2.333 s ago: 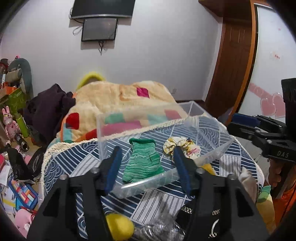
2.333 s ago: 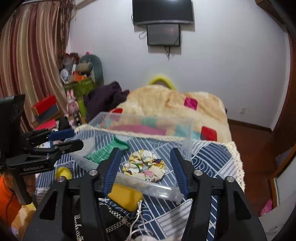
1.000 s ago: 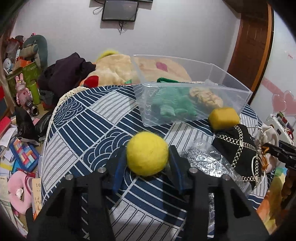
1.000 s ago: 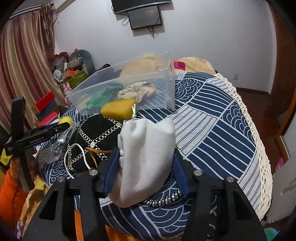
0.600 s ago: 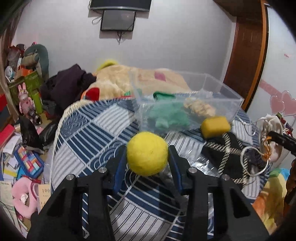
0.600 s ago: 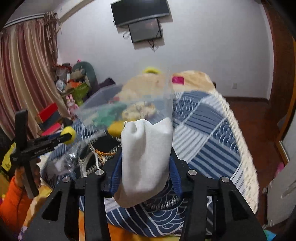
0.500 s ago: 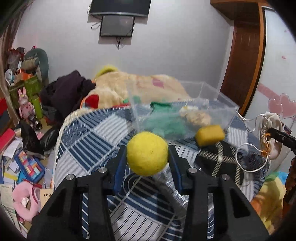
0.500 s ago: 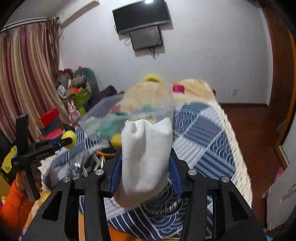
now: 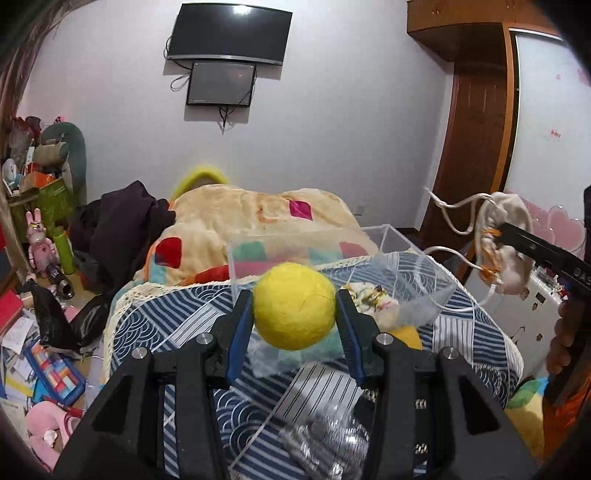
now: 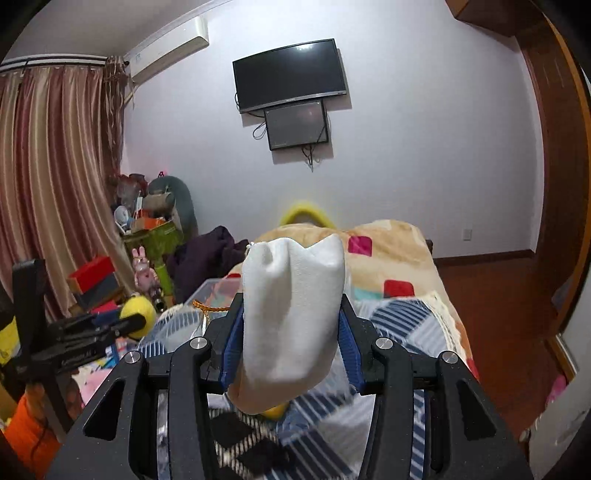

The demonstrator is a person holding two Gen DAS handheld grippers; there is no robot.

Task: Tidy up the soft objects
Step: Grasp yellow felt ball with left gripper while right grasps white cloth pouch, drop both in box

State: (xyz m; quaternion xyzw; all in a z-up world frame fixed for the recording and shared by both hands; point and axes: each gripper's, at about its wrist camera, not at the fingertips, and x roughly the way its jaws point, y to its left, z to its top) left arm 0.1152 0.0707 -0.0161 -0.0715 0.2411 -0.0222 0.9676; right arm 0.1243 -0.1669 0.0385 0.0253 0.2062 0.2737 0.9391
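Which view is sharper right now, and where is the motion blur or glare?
Left wrist view: yellow ball sharp, clear bin faintly smeared, glare spot on the TV. Right wrist view: white pouch crisp, patterned bedcover below it streaked with motion blur; both views fisheye-bent.

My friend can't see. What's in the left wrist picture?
The left gripper squeezes a fuzzy yellow ball above a blue patterned bed cover. Behind it sits a clear plastic box, and at right the other gripper holds a white drawstring pouch.

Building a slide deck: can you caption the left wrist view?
Left gripper clamps a yellow felt ball above the clear bin; right gripper holds a white drawstring pouch.
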